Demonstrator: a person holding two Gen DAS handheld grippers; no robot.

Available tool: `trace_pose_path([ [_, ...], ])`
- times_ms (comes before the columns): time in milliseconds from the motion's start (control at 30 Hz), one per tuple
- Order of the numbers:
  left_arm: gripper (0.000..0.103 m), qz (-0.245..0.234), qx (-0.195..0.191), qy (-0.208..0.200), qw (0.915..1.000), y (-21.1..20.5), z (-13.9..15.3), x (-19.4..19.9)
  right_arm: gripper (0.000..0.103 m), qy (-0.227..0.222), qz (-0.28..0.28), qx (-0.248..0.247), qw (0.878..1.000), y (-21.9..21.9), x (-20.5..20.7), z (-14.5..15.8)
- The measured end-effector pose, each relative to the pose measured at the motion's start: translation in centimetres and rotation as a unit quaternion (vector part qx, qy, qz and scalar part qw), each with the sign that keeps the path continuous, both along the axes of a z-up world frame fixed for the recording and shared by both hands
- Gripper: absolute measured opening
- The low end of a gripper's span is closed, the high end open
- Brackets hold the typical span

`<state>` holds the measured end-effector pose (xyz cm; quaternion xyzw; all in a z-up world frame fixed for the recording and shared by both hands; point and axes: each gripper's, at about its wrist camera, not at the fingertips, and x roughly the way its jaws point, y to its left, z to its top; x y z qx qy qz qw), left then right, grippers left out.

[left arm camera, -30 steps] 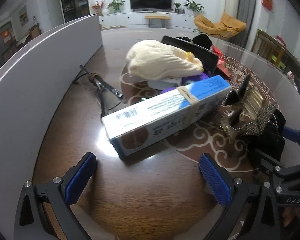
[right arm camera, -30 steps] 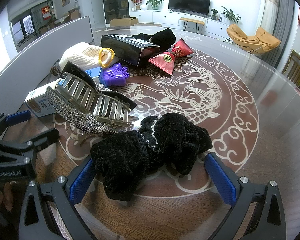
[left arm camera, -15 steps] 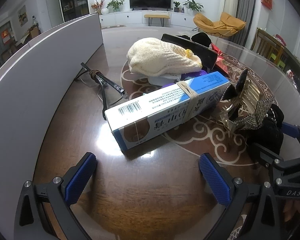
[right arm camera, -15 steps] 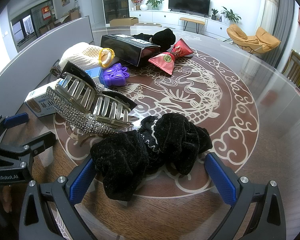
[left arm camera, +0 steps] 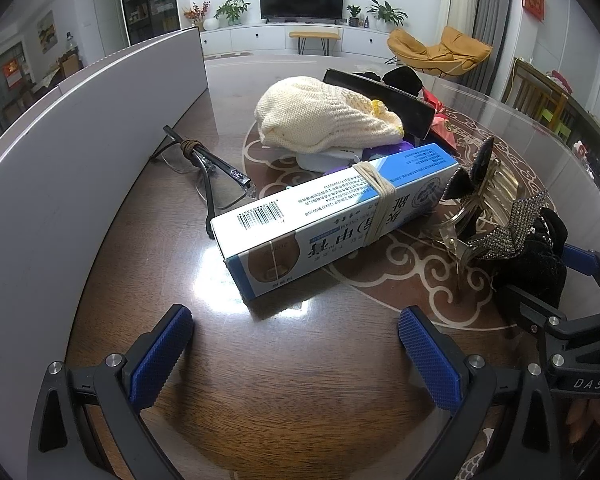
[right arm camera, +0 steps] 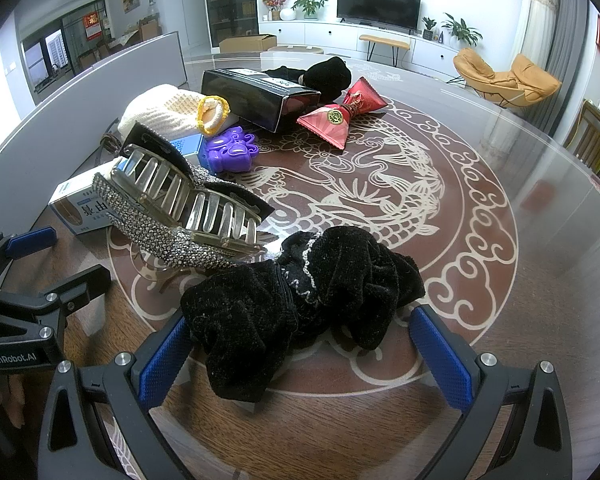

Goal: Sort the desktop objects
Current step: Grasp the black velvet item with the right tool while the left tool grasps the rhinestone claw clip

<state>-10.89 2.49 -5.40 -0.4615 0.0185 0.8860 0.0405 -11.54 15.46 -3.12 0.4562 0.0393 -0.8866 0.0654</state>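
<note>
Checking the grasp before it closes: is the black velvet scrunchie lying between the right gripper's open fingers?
Yes, the black velvet scrunchie lies on the table between the right gripper's spread blue pads.

Velvety black scrunchie (right arm camera: 300, 300), glossy table (right arm camera: 540, 280)

The left gripper (left arm camera: 296, 344) is held low over the table (left arm camera: 300, 400), its two blue-padded fingers (left arm camera: 162, 354) spread wide with nothing between them, pointing at the table's patterned centre. The right gripper (right arm camera: 304, 356) sits just to its right on the same near edge of the table, also spread wide, blue pads (right arm camera: 440, 356) apart and not pressing on anything. Each gripper shows at the edge of the other's view, side by side and close together.
</note>
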Motion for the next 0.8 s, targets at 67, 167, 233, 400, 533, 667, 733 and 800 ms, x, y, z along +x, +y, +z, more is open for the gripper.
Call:
trace_pose_path([
  [67,0.103,0.0,0.0,0.0,1.0,0.0,0.0,0.0,0.103,0.0,0.0,0.0,1.0,0.0,0.0,0.0],
  [167,0.103,0.0,0.0,0.0,1.0,0.0,0.0,0.0,0.103,0.0,0.0,0.001,1.0,0.0,0.0,0.0],
  [233,0.103,0.0,0.0,0.0,1.0,0.0,0.0,0.0,0.103,-0.001,0.002,-0.001,1.0,0.0,0.0,0.0],
  [400,0.103,-0.002,0.001,0.0,1.0,0.0,0.0,0.0,0.103,-0.018,0.044,0.006,0.999,0.9,0.5,0.1],
  [533,0.103,-0.002,0.001,0.001,1.0,0.0,0.0,0.0,0.103,-0.05,0.031,0.012,0.998,3.9,0.5,0.4],
  [667,0.103,-0.002,0.0,0.001,1.0,0.1,0.0,0.0,0.103,-0.05,0.015,0.021,0.998,6.0,1.8,0.6],
  [733,0.103,-0.002,0.001,0.001,1.0,0.1,0.0,0.0,0.103,-0.05,0.03,-0.004,0.998,6.0,2.5,0.9],
  [800,0.103,-0.002,0.0,0.001,1.0,0.1,-0.1,-0.1,0.103,-0.046,0.043,-0.025,0.998,5.3,2.7,1.3],
])
